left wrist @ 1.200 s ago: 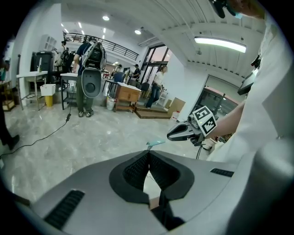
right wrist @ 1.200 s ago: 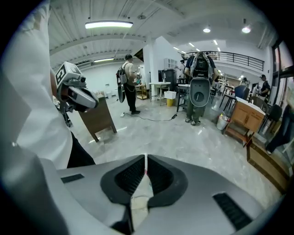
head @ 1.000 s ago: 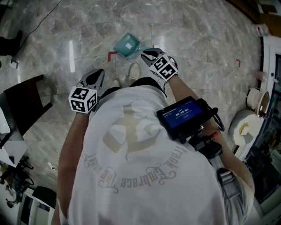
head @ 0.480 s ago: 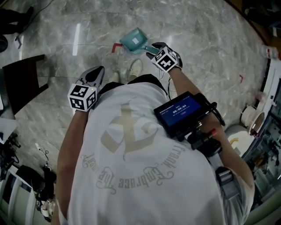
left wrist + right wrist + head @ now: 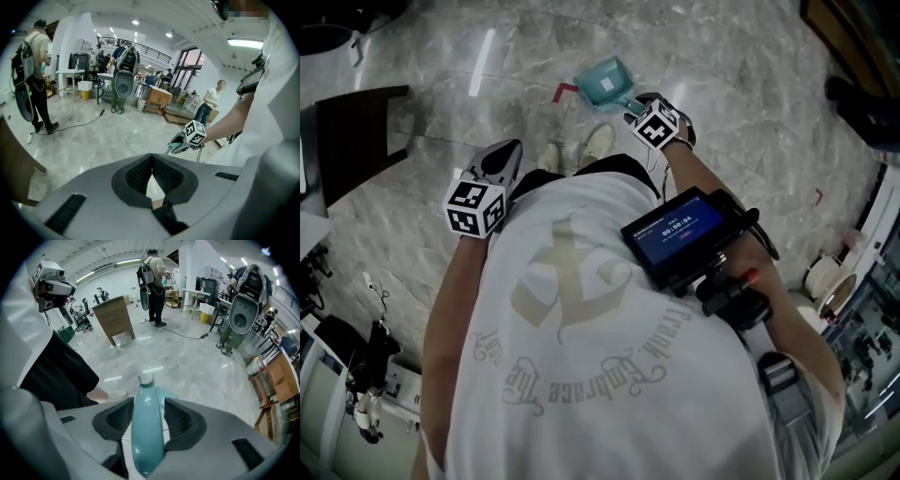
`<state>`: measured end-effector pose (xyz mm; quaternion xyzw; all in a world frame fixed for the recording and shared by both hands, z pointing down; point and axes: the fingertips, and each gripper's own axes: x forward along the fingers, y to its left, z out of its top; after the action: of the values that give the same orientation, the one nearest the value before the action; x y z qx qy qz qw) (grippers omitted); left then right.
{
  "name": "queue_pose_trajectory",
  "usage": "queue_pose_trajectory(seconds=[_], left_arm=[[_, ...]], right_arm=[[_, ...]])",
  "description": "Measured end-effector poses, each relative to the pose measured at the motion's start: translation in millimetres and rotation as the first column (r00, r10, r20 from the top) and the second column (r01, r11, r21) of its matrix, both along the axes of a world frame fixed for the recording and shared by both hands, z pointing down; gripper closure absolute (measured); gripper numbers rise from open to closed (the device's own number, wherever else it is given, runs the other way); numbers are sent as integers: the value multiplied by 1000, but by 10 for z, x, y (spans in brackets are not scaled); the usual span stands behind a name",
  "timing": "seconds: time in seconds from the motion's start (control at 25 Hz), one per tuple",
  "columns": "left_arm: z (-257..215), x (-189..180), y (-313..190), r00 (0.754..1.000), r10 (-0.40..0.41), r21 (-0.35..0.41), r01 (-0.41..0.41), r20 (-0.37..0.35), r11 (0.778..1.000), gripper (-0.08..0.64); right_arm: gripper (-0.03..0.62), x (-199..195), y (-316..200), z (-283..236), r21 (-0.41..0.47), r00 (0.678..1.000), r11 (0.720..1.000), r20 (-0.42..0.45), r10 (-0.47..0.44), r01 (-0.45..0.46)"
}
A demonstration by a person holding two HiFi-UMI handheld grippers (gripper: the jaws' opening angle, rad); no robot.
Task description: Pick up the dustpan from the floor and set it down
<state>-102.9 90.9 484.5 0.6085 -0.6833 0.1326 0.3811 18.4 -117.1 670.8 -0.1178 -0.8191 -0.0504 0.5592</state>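
Floor (image 5: pixel 750 112): we recorded grey marble across the top of the head view.
Dustpan (image 5: pixel 606 81): teal, on the floor at upper centre, near the shoes (image 5: pixel 600 141).
Right gripper (image 5: pixel 639 101): jaws had just been opening and stood spread, the dustpan's handle (image 5: pixel 147 427) between them.
Left gripper (image 5: pixel 152 164): jaws pressed together, empty, at left of centre.

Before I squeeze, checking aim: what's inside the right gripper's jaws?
The teal dustpan handle, unclamped: the right gripper has just opened its jaws. It hides most of the pan.

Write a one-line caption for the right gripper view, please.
The right gripper, jaws just opened wide, with the handle of the teal dustpan between them, above a marble floor.
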Motion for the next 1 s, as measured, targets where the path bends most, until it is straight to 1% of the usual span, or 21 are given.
queue_pose_trajectory(seconds=[0.16,0.24,0.32,0.48,0.72,1.0], left_arm=[[-23,54,57,999,-33,-1,33,3,999,548],[-83,89,90,999,-46,1,46,6,999,548],[-120,102,109,998,-56,3,56,8,998,548],[-170,100,109,998,-64,6,64,6,998,548],[-117,14,57,999,-45,4,45,2,999,548],[-108,-17,-77,1000,14,23,-14,-2,1000,548]], right_arm=[[416,20,-28,-5,15,1000,1000,9,-27,27],[423,42,-15,-50,14,999,999,8,-41,41],[465,46,4,-75,12,999,999,7,-53,53],[474,29,0,-128,28,999,998,9,-54,54],[485,-19,-85,-134,79,1000,997,16,-27,26],[486,-56,-108,-310,67,997,997,64,37,-42]])
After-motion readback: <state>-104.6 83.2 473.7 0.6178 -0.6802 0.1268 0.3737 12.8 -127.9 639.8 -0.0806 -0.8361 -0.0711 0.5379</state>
